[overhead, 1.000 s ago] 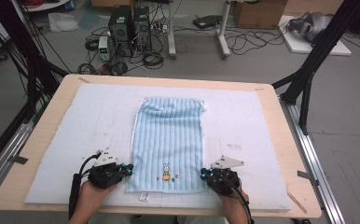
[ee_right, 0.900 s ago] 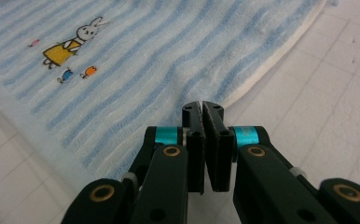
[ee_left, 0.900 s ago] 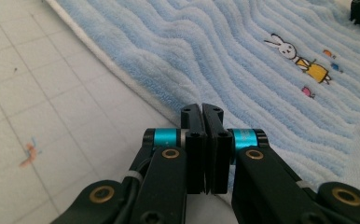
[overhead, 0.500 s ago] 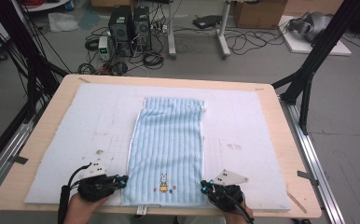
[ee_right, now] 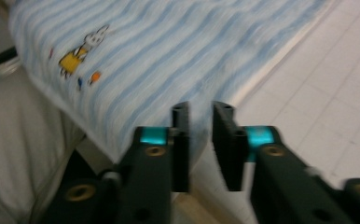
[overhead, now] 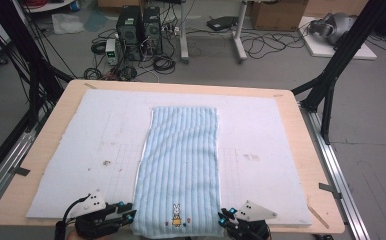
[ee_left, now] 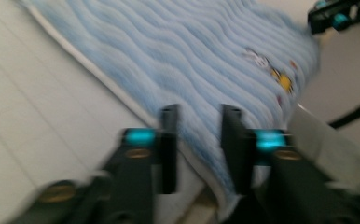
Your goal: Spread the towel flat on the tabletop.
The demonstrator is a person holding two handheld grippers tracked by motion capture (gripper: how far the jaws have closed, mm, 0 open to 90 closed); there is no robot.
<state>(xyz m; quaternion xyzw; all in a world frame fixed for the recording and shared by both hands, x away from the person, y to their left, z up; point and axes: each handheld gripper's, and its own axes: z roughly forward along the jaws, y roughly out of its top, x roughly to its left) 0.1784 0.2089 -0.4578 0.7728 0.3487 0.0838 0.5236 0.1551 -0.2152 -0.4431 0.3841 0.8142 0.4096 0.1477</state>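
A light blue striped towel [overhead: 181, 165] lies flat and lengthwise on the white mat, its rabbit picture [overhead: 176, 215] at the near end. My left gripper [overhead: 128, 216] is at the towel's near left corner. In the left gripper view its jaws [ee_left: 199, 114] stand apart with the towel's edge [ee_left: 192, 56] lying loose between them. My right gripper [overhead: 224, 217] is at the near right corner. Its jaws [ee_right: 200, 109] show a narrower gap over the towel's edge [ee_right: 169, 56]. Both pairs of jaws have just been opening.
The white mat [overhead: 96, 135] covers most of the wooden table [overhead: 311, 150]. The towel's near end hangs slightly over the table's front edge. Computers [overhead: 138, 27] and cables lie on the floor beyond, with black frame legs [overhead: 331, 80] at both sides.
Both grippers have moved toward the near edge of the table, drawing the towel's near end with them. Their jaws, shut on the corners before, now stand apart.
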